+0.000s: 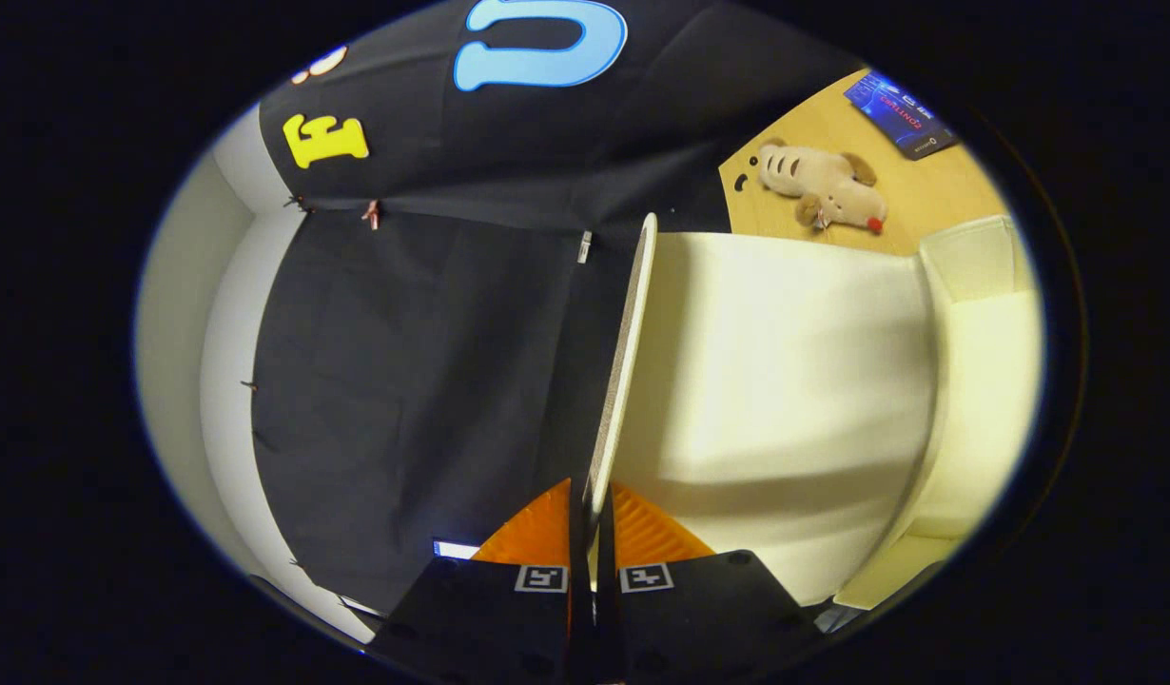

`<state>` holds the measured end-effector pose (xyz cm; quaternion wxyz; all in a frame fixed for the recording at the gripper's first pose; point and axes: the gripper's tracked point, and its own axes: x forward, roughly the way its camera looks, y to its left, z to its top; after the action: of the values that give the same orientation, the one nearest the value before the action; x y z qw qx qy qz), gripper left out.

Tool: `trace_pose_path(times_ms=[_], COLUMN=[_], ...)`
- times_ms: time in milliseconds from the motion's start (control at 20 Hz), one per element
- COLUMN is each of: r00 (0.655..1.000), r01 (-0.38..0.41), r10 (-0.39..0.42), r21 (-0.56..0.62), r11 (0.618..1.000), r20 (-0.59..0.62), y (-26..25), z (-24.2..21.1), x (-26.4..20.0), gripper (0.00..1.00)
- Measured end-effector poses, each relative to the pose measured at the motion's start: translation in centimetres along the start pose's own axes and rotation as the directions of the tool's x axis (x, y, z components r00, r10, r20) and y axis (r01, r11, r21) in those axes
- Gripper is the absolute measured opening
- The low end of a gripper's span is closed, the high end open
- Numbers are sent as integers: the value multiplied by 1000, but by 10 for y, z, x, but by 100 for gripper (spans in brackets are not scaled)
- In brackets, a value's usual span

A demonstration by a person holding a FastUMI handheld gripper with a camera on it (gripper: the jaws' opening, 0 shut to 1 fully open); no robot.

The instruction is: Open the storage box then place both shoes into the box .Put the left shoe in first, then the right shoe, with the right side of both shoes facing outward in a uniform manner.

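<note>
gripper pinching lid edge (thin, flat) | box smooth, cream

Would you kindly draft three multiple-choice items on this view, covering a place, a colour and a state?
1. Where does the plush toy lie?
A. On the wooden table beyond the storage box
B. Inside the box
C. Between the tool's fingers

2. What colour is the box's inside?
A. Red
B. Cream
C. Green

3. What is the tool doing?
A. Open, holding nothing
B. Shut on the toy
C. Shut on the box lid

Answers: 1 A, the toy rests on wood past the box. 2 B, the lid's inner face and walls look cream. 3 C, both fingers pinch the thin lid edge.
</note>
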<state>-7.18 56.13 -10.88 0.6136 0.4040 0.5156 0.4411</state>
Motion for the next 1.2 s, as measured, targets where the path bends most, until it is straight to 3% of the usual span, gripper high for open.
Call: trace_pose_path(times_ms=[100, 200, 350, 400, 800, 1000, 1200], r00=[1000, 997, 991, 988, 938, 880, 794], r01=[28, 77, 134, 152, 329, 462, 603], r10=[-29, -78, -131, -144, -224, -300, -393], r21=[-40, -112, -219, -256, -472, -520, -515], r11=[999, 991, 966, 955, 818, 718, 609], r20=[-11, -6, 30, 48, 266, 369, 465], y=[-6, -20, -36, -41, -71, -108, -159], z=[-7, -11, -9, -9, 18, 36, 58], x=[11, 14, 6, -13, -166, -249, -325], gripper=[8, 16, 100, 97, 97, 98, 98])
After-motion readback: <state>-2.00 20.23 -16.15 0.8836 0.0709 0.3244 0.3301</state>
